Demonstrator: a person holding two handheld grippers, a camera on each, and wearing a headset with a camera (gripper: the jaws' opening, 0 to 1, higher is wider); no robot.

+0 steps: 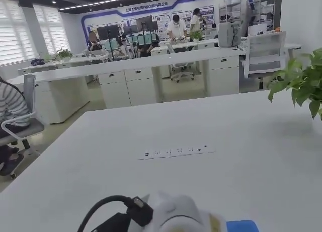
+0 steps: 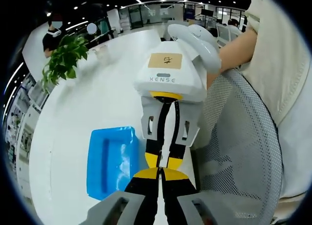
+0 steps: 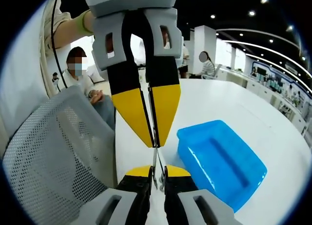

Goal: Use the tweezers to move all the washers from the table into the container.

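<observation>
While the left gripper [image 3: 154,144] and right gripper [image 3: 157,176] meet tip to tip at the near edge of the tabletop [image 3: 229,105], both jaw pairs pinch the tweezers [image 3: 156,161]; container [image 3: 231,188] sits just beside.

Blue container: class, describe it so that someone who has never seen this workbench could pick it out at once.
Start at the white workbench, on the side nearest the mesh chair back. Just in from that edge lies the blue container, an open rectangular tray. It is the one bright blue thing on the white top, unlike the leafy green plant further along.
</observation>
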